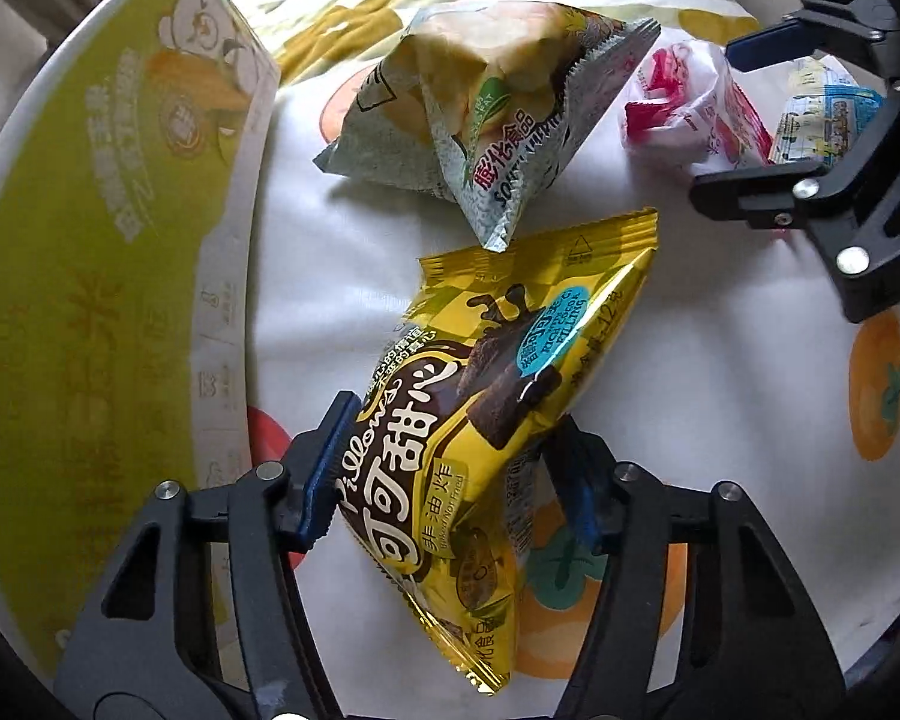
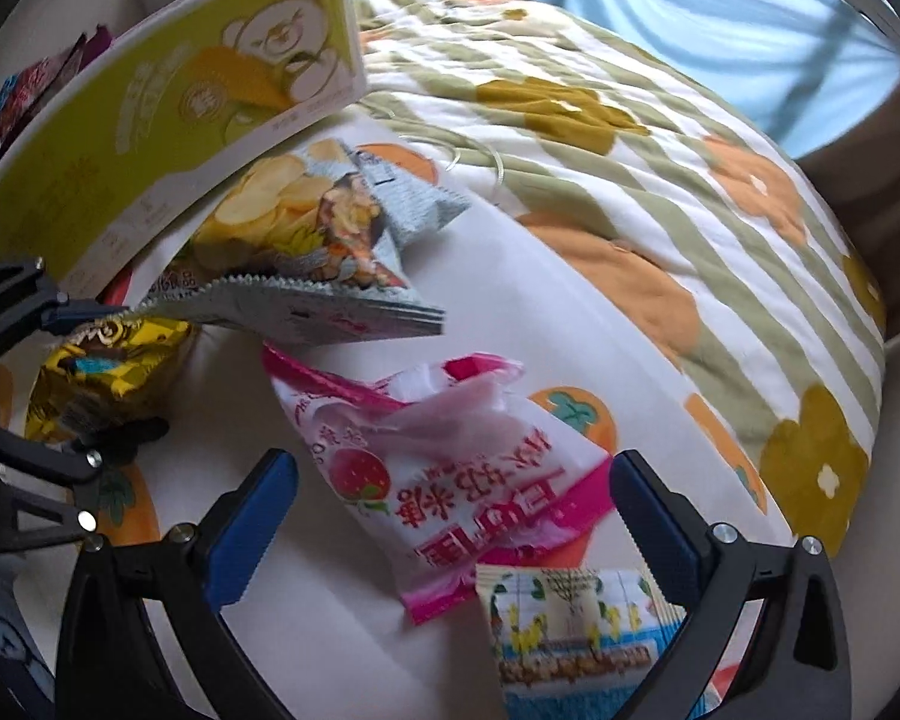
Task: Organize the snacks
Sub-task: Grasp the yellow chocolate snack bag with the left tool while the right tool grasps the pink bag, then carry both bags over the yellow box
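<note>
Between left fingers [image 1: 330, 456], crinkled gold snack bag [image 1: 486, 384]

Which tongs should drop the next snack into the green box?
Left. The left tongs are shut on the yellow cocoa pillows bag, right beside the green box. The right tongs are open around the pink strawberry packet, not gripping.

place: home bedroom | cues: flower-print quilt [image 2: 660, 192], persimmon-print sheet [image 1: 720, 390], blue curtain [image 2: 720, 6]
</note>
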`<state>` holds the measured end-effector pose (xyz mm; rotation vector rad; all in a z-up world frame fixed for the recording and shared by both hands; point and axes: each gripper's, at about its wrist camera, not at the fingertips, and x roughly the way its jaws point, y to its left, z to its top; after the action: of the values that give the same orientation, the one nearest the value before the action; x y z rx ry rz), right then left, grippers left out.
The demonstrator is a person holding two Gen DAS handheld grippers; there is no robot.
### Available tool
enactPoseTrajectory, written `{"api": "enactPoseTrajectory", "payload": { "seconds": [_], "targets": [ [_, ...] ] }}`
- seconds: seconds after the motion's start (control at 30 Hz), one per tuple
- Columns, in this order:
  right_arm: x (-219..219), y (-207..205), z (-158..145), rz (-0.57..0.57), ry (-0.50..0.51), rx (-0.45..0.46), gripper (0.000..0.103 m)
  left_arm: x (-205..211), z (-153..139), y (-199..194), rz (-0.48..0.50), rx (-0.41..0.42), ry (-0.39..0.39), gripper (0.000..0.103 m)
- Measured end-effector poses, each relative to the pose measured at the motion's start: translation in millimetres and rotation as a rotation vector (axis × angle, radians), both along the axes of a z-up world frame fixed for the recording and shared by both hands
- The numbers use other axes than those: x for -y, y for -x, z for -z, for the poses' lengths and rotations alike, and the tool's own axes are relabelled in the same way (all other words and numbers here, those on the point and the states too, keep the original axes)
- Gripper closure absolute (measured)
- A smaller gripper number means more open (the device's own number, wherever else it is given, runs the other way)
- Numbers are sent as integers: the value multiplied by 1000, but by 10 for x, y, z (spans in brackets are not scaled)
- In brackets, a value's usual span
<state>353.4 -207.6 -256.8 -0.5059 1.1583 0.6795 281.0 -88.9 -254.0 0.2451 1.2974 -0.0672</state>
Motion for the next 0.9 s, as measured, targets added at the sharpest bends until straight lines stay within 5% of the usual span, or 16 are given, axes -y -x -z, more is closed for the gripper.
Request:
{"api": "enactPoseTrajectory", "payload": {
  "seconds": [0.43, 0.53, 0.7, 0.9],
  "targets": [
    [21, -188, 222, 14, -12, -69, 2, -140, -196, 132, -12, 21, 73, 50],
    [5, -181, 230, 17, 15, -53, 12, -157, -223, 104, -8, 28, 79, 50],
    [45, -87, 92, 25, -23, -44, 48, -181, -346, 144, -10, 48, 97, 50],
    [110, 121, -106, 58, -94, -43, 61, -167, -554, 227, -13, 98, 96, 50]
  ]
}}
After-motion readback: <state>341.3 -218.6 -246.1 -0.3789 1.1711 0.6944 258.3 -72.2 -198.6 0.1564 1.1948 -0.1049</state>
